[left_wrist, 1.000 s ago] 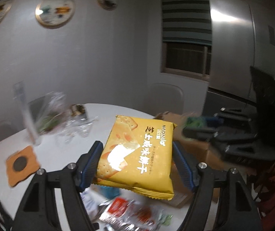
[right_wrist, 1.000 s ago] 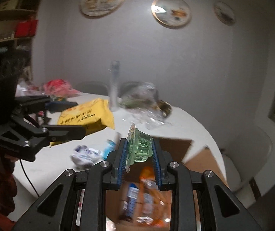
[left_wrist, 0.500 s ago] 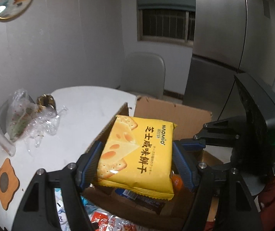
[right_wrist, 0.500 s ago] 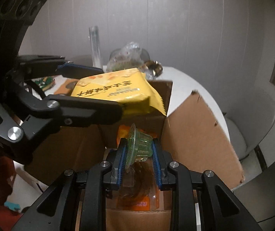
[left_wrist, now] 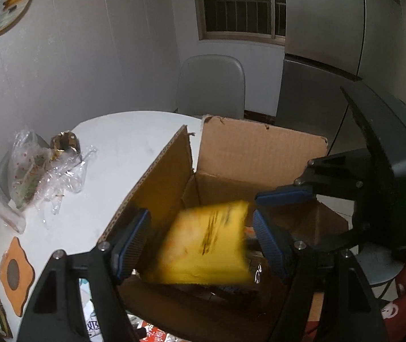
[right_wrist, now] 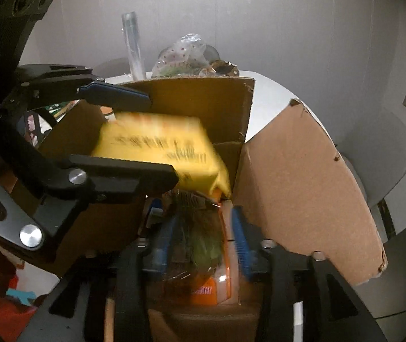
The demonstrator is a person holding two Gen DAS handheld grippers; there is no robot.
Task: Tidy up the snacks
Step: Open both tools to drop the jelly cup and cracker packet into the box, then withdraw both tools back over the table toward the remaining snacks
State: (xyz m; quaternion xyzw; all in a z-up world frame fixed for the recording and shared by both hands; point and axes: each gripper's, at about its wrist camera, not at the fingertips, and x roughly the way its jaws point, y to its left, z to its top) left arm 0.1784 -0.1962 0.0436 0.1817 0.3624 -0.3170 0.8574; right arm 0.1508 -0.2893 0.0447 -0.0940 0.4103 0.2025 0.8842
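From the left gripper's camera: the left gripper (left_wrist: 201, 240) has its blue pads spread wide, and the yellow cracker packet (left_wrist: 205, 245) sits blurred between them, touching neither pad, right over the open cardboard box (left_wrist: 260, 154). The box stands on the white round table (left_wrist: 123, 142), flaps up. Off to the left there's crumpled clear plastic wrap (left_wrist: 46, 171) and an orange coaster (left_wrist: 15, 270) near the table edge. The right gripper (left_wrist: 285, 195) reaches in over the box from the right; from here I can't tell how far it is parted.

Over to the right gripper's camera: the right gripper (right_wrist: 203, 242) points down into the cardboard box (right_wrist: 302, 193), pads standing apart, with a smeared green snack (right_wrist: 200, 239) between them. It's all blur, so whether they grip it, I cannot tell. The yellow cracker packet (right_wrist: 160, 151) hangs tilted inside the box opening, just above an orange packet (right_wrist: 203, 293). The left gripper (right_wrist: 134, 136) frames the yellow one, one finger above and one below, not squeezing.
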